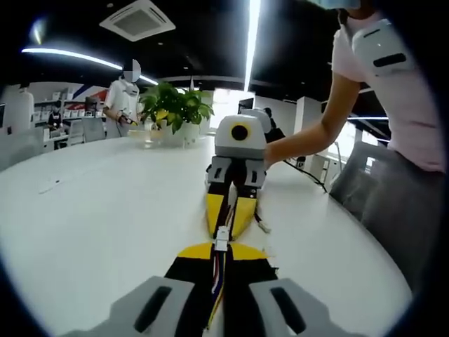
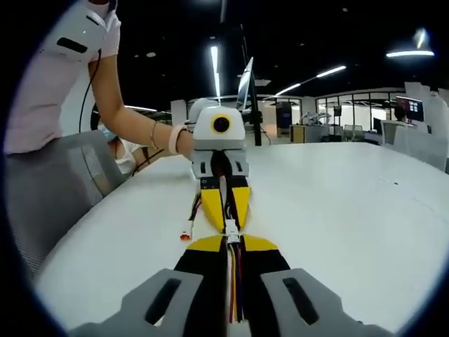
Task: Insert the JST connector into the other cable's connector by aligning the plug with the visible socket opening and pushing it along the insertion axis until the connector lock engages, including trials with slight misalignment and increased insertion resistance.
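Note:
In the left gripper view, my left gripper (image 1: 220, 248) is shut on a bundle of coloured wires ending in a white JST connector (image 1: 222, 239). My right gripper (image 1: 229, 219) faces it tip to tip, just above the white table (image 1: 105, 232). The right gripper view has my right gripper (image 2: 231, 243) shut on multicoloured wires with a white connector (image 2: 231, 228) at its tips. That connector meets the cable end held by my left gripper (image 2: 224, 216). The two connectors touch in line; whether they are locked I cannot tell.
A loose cable end with a small plug (image 2: 186, 234) lies on the table beside the grippers, as does a loose cable end (image 1: 263, 226). A potted plant (image 1: 174, 109) and a standing person (image 1: 125, 98) are at the far side. A grey chair (image 2: 56, 189) stands by the person holding the grippers.

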A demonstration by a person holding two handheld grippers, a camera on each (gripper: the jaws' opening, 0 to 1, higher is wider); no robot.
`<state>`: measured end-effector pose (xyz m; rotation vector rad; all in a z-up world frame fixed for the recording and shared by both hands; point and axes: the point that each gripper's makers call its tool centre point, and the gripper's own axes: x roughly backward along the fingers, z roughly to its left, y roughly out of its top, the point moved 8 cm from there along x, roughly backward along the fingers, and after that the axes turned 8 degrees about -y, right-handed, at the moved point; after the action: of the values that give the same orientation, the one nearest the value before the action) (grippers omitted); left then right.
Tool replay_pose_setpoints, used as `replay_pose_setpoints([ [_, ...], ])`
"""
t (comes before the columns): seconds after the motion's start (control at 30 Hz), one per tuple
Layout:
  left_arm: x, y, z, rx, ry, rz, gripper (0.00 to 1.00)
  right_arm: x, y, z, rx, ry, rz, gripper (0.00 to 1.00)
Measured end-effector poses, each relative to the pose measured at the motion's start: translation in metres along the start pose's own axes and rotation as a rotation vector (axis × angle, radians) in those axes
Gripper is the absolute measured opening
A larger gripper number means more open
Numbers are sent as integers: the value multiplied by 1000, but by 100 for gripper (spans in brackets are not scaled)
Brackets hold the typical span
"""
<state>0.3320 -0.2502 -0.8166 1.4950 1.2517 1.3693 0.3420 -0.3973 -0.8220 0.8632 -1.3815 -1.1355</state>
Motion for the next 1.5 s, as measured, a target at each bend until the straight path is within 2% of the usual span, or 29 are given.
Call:
replay_pose_setpoints([
  [0.13, -2, 2, 1, 10, 11, -1, 0, -1, 2, -4, -44, -25, -17, 10],
  [0.47, 0, 2, 0, 35, 11, 4, 7, -1, 2, -3, -39, -17, -18, 14],
  [0.57, 1, 2, 0, 57, 24, -6, 9, -1, 2, -5, -42, -26, -19, 19],
  [0.77, 10, 8, -4, 52, 49, 6, 12, 0, 4, -4, -57, -38, -14, 18],
  [0.93, 17, 16, -6, 61, 71, -5, 15, 4, 15, -4, -61, -54, -24, 18],
  [1.23, 26, 36, -23, 9, 69, -19, 16, 28, 42, 6, -13, -80, -62, 16],
  [1.5, 36, 29, -32, 16, 91, -7, 16, 41, 45, 18, 16, -50, -35, 16],
])
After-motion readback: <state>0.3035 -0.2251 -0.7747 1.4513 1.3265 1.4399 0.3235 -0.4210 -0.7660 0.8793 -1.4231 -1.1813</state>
